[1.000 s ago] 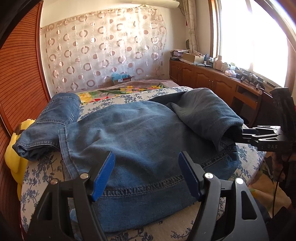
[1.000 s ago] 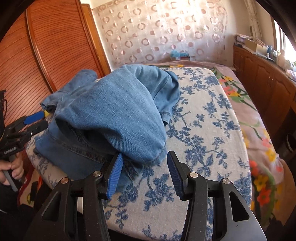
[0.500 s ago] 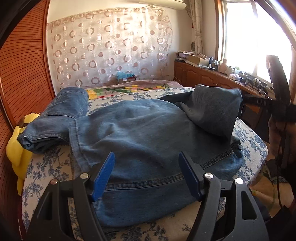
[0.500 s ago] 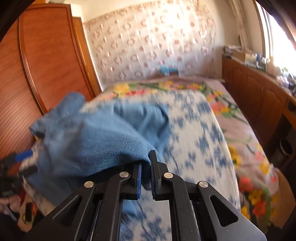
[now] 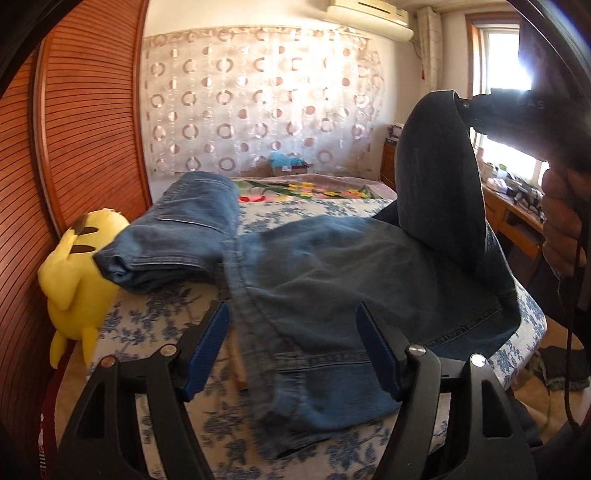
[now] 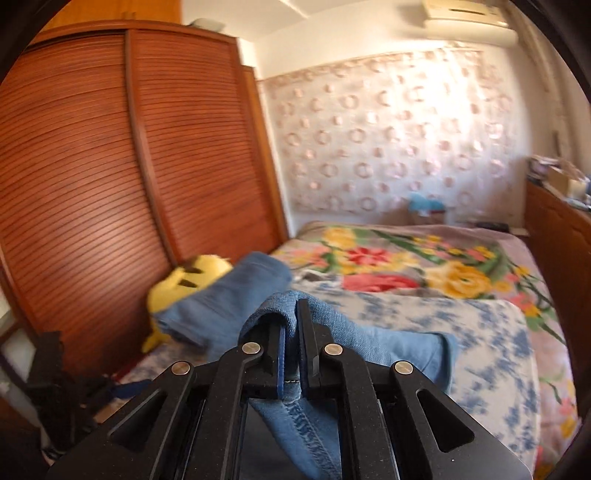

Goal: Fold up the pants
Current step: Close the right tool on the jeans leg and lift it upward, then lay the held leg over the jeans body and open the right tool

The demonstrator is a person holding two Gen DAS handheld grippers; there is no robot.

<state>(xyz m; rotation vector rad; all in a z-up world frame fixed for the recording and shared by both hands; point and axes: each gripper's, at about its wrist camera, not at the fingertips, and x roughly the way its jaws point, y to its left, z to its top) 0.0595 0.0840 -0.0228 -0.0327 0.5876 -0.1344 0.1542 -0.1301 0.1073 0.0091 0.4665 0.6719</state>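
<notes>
Jeans lifted by one corner over the bed

The pants [image 5: 332, 280] lie spread on the blue-flowered bed [image 5: 155, 325], one part raised high by the right gripper [image 6: 291, 332], whose jaws are clamped tight on a denim fold. The left gripper [image 5: 291, 347] hovers above the near hem, jaws spread wide and empty. A yellow plush toy [image 5: 77, 266] sits beside the rolled leg, against the wooden wardrobe [image 6: 110, 166].

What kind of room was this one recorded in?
Most likely a home bedroom. A bed with a floral cover holds the jeans, a slatted wooden wardrobe stands beside it, and an air conditioner is mounted above a curtain on the far wall.
</notes>
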